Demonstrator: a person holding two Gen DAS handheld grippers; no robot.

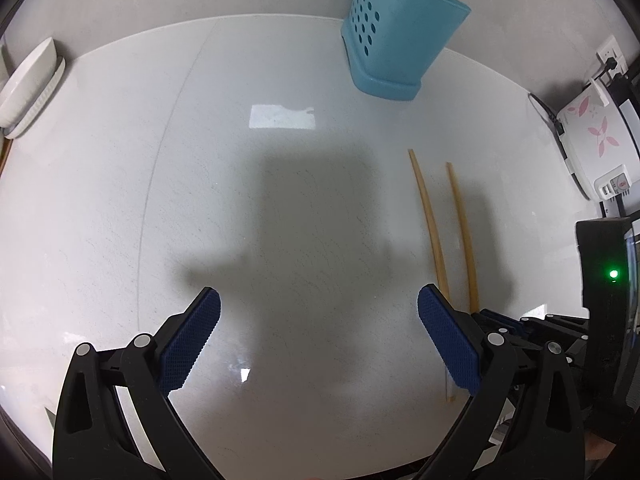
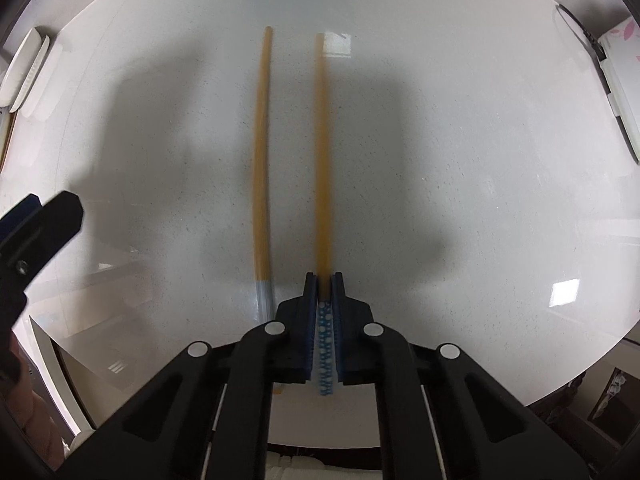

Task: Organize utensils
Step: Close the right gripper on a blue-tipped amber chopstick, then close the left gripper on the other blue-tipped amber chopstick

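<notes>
Two chopsticks lie side by side, a little apart, on the white table (image 1: 120,200), nearer its right edge. The right gripper (image 2: 325,280) points down at the table, and its tongs are pinched together on the near end of the right chopstick (image 2: 322,152). The left chopstick (image 2: 260,152) lies just beside it, and nothing holds it. Its near end looks pale and see-through.

The left gripper (image 1: 320,320) hangs over bare table with its tongs wide apart and nothing in them.

The blue holder (image 1: 396,36) stands by the far edge of the table, with other sticks already standing in it.

So this looks like the picking-up step: one stick is grabbed but seems not yet lifted. Next, I think, it must go up without slipping, travel to the holder, tip upright, and drop in the open top. The other stick would follow after.
</notes>
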